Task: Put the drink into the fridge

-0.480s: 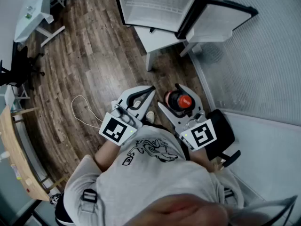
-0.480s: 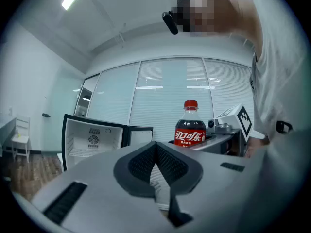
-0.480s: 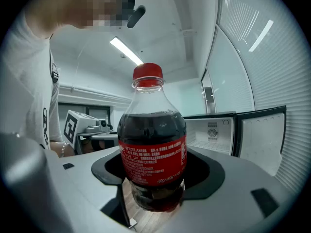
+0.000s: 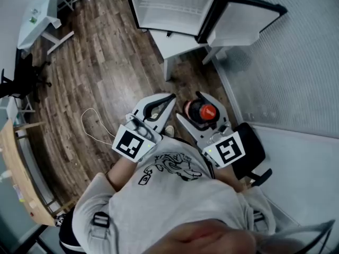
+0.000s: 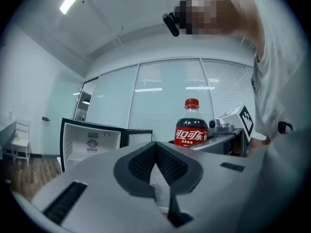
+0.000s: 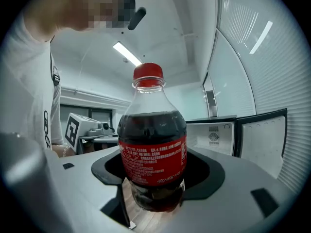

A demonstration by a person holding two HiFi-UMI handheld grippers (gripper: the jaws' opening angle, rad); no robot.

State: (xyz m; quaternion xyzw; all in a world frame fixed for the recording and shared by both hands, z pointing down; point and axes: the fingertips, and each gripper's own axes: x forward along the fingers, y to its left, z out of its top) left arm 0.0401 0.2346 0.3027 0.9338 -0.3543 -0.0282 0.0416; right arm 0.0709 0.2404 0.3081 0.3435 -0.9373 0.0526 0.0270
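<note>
1. Standing open at the far side of the room: the fridge (image 4: 175,7), white interior bare as far as the head view shows, its door (image 4: 246,23) swung wide to the right. Access looks ready; no opening step seems left.
2. Wood floor (image 4: 106,73) lies between the person and the fridge, which is well apart from both grippers. Judgement: the carry across is mostly ahead.
3. Left gripper (image 5: 156,152) is at near left, jaws pressed together with nothing between them. It looks free to steady the door later if needed.
4. Right gripper (image 6: 155,188) is at near right, jaws spread wide but pinching the drink bottle (image 6: 152,144) low on its body. The bottle is upright, red cap (image 6: 147,71) on, clear of the floor.
5. Done: pickup. Left: approach, set the bottle on a shelf, release, and probably close the door.
</note>
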